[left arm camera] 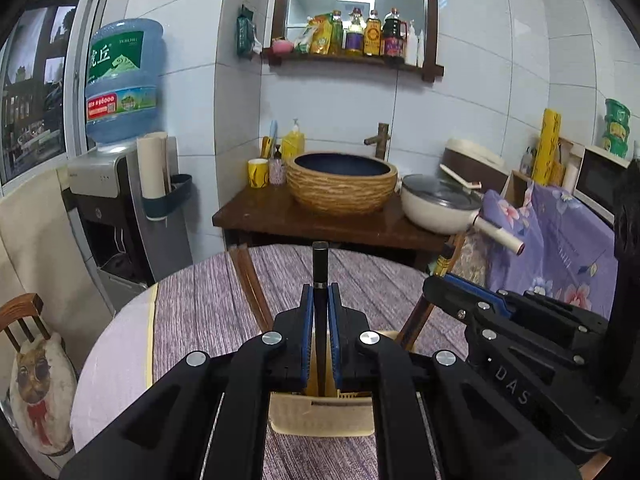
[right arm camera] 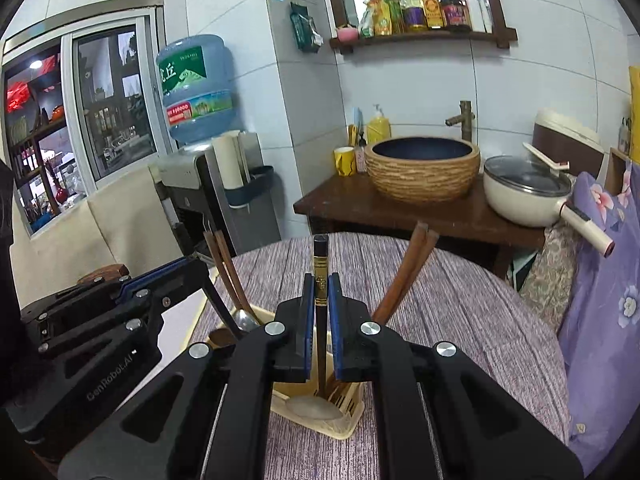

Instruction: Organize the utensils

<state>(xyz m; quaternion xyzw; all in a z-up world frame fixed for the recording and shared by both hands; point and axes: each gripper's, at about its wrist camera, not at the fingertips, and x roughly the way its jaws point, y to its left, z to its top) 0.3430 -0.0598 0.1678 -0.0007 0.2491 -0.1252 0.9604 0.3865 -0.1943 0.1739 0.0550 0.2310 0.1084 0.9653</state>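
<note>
My left hand-held gripper (left arm camera: 320, 320), at the centre of the left wrist view, is clamped narrow on a black chopstick (left arm camera: 320, 272) standing upright between its blue pads. The stick's lower end goes down into the cream utensil holder (left arm camera: 320, 420) at the bottom centre, which stands on the purple striped counter (left arm camera: 200, 312).

My right hand-held gripper (right arm camera: 320, 312), centre of the right wrist view, is likewise closed narrow on a black chopstick with a gold band (right arm camera: 320, 276), upright, its lower end inside the same holder (right arm camera: 348, 404). Brown wooden chopsticks (right arm camera: 404, 276) lean out of the holder toward the upper right, and another pair (right arm camera: 224, 268) toward the upper left. A metal spoon (right arm camera: 245, 320) sits in the left compartment; a white spoon (right arm camera: 316, 408) lies along the front.
</note>
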